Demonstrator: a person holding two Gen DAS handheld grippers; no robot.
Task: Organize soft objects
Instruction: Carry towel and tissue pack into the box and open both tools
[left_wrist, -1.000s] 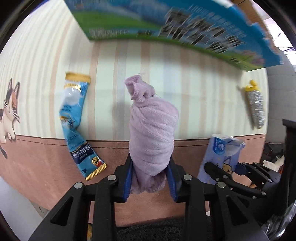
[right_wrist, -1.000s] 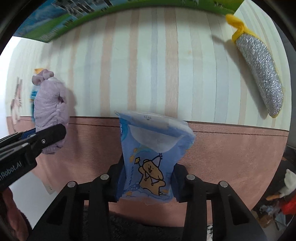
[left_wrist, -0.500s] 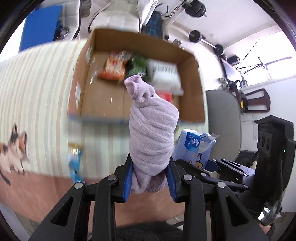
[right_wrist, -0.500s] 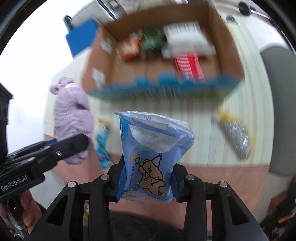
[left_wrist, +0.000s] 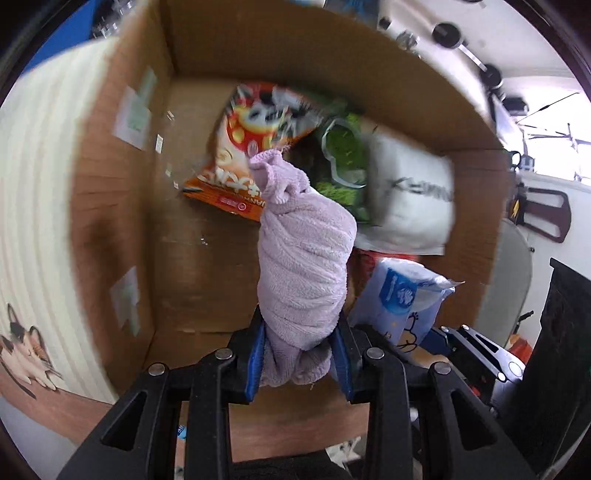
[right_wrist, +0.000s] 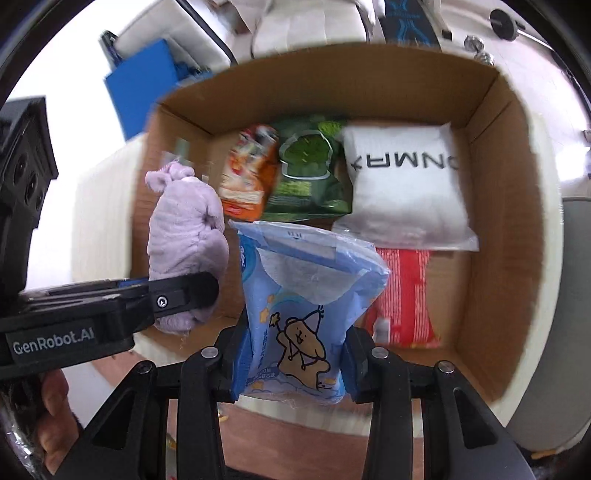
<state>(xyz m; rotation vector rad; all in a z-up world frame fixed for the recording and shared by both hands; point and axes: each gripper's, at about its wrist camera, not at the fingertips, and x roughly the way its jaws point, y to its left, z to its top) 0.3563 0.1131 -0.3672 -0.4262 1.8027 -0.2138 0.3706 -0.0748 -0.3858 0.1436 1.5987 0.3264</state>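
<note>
My left gripper (left_wrist: 300, 354) is shut on a rolled lilac towel (left_wrist: 303, 258) and holds it upright over the left half of an open cardboard box (left_wrist: 122, 206). My right gripper (right_wrist: 291, 365) is shut on a blue tissue pack (right_wrist: 299, 314) with a cartoon bear, held over the box's (right_wrist: 495, 236) front middle. The towel (right_wrist: 184, 240) and left gripper (right_wrist: 177, 295) show at the left of the right wrist view; the tissue pack (left_wrist: 402, 302) shows at the right of the left wrist view.
Inside the box lie an orange snack bag (right_wrist: 251, 177), a green snack bag (right_wrist: 310, 173), a white soft pack (right_wrist: 402, 184) and a red pack (right_wrist: 402, 295). A striped tablecloth with a cat print (left_wrist: 26, 350) lies left of the box. A grey chair (left_wrist: 509, 288) stands right.
Both grippers have swung from above the striped table up and forward to over the open box, bringing the towel and tissue pack close above its contents.
</note>
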